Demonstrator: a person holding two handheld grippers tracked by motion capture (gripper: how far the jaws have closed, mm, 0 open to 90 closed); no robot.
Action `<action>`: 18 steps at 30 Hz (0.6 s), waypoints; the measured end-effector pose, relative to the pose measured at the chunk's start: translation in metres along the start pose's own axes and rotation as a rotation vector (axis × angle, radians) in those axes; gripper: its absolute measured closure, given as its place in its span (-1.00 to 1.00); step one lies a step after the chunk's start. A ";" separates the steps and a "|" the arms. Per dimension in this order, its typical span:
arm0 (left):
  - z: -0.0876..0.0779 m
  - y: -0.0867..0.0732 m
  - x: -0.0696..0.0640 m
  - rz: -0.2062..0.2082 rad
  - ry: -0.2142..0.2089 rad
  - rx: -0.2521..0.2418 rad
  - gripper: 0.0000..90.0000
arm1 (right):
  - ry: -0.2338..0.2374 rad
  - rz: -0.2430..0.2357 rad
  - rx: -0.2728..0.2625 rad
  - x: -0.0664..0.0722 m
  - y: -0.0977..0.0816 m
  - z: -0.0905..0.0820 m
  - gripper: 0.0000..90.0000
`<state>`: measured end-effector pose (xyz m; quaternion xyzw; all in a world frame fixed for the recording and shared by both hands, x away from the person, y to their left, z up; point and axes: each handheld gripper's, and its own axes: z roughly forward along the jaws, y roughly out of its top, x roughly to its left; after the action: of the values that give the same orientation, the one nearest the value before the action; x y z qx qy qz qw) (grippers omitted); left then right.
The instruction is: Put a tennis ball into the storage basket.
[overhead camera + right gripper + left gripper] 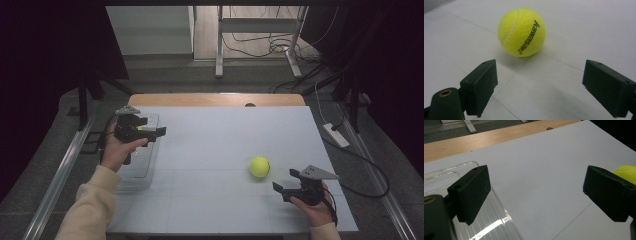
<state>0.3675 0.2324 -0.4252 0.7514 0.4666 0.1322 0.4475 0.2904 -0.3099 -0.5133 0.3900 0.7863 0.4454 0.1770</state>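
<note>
Clear plastic tray [142,170], white tabletop [215,145]

Dim, dark-edged room; sharp close views, glare on clear tray [499,225].

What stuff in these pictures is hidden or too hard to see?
- Tennis ball, left gripper view: mostly hidden behind a jaw and cut by the right edge.
- Clear tray, high view: the left gripper and hand cover part; its far rim is faint.
- Dark mark on the table's wooden edge, high view: too small to identify.
</note>
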 end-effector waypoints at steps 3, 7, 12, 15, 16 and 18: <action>0.003 0.000 -0.004 0.008 -0.009 0.001 -0.81 | 0.004 0.000 0.001 0.001 0.000 0.000 -0.73; 0.007 0.001 -0.008 0.015 -0.020 0.006 -0.81 | -0.002 0.005 -0.002 0.000 -0.001 -0.002 -0.73; 0.015 0.003 -0.017 0.029 -0.044 0.014 -0.81 | -0.004 0.011 -0.008 0.000 0.000 -0.003 -0.73; 0.019 0.004 -0.023 0.041 -0.054 0.015 -0.81 | -0.004 0.013 -0.008 0.000 -0.001 -0.003 -0.73; 0.019 0.004 -0.023 0.041 -0.054 0.015 -0.81 | -0.004 0.013 -0.008 0.000 -0.001 -0.003 -0.73; 0.023 0.004 -0.028 0.050 -0.062 0.017 -0.81 | -0.002 0.013 -0.009 -0.001 0.000 -0.003 -0.73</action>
<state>0.3695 0.1962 -0.4287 0.7704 0.4345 0.1160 0.4519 0.2889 -0.3120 -0.5120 0.3949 0.7815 0.4495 0.1767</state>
